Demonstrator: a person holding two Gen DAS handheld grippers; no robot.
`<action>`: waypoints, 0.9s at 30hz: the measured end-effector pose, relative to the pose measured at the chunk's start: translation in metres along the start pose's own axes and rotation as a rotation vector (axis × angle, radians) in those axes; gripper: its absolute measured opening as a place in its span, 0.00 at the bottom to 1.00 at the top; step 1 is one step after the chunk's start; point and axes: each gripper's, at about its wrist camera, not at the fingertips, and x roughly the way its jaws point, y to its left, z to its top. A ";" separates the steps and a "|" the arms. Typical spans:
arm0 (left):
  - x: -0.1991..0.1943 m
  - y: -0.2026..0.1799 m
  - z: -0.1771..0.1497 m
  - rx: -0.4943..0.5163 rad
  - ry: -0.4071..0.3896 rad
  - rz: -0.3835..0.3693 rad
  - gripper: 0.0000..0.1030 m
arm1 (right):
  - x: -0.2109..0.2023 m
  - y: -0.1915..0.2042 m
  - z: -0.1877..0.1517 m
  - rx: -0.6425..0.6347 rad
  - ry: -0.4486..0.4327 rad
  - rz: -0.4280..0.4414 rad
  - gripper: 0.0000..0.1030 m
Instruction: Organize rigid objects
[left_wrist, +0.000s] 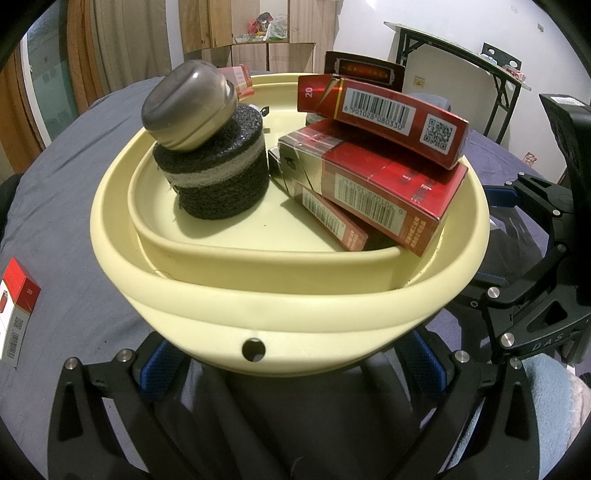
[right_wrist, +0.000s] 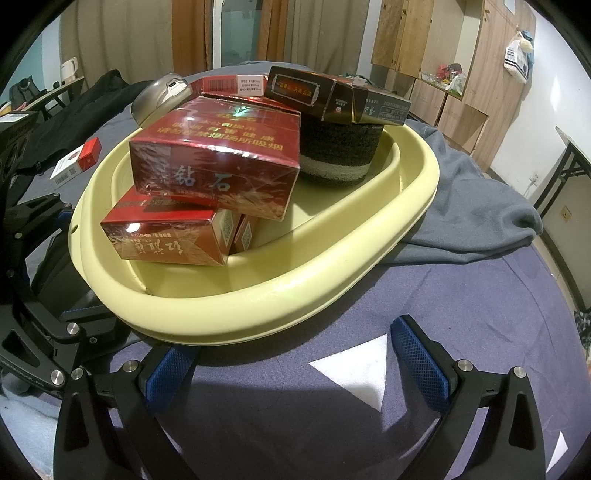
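A cream oval basin (left_wrist: 288, 314) (right_wrist: 295, 295) sits on a dark blue cloth. Inside, several red cigarette boxes (left_wrist: 373, 184) (right_wrist: 214, 158) are stacked. A black foam cylinder (left_wrist: 218, 173) carries a silver metal tin (left_wrist: 188, 107). A second black cylinder (right_wrist: 338, 151) carries a dark box (right_wrist: 332, 98). My left gripper (left_wrist: 291, 363) is open, its blue pads (left_wrist: 157, 369) spread under the basin's near rim. My right gripper (right_wrist: 295, 365) is open and empty at the basin's side, its left pad (right_wrist: 166, 376) under the rim.
A red and white cigarette box (left_wrist: 18, 306) (right_wrist: 75, 158) lies on the cloth outside the basin. A grey garment (right_wrist: 480, 199) is bunched beside the basin. Folding tables (left_wrist: 461, 66) and wooden cabinets (right_wrist: 443, 55) stand behind.
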 end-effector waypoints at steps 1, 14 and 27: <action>0.001 -0.001 0.001 0.000 0.000 0.000 1.00 | 0.000 0.001 0.000 -0.001 0.000 -0.001 1.00; 0.000 0.000 0.001 0.000 0.000 0.000 1.00 | 0.000 0.001 0.000 -0.001 0.000 0.000 1.00; 0.001 -0.001 0.002 0.000 0.000 0.000 1.00 | 0.000 0.001 0.000 0.000 0.000 0.001 1.00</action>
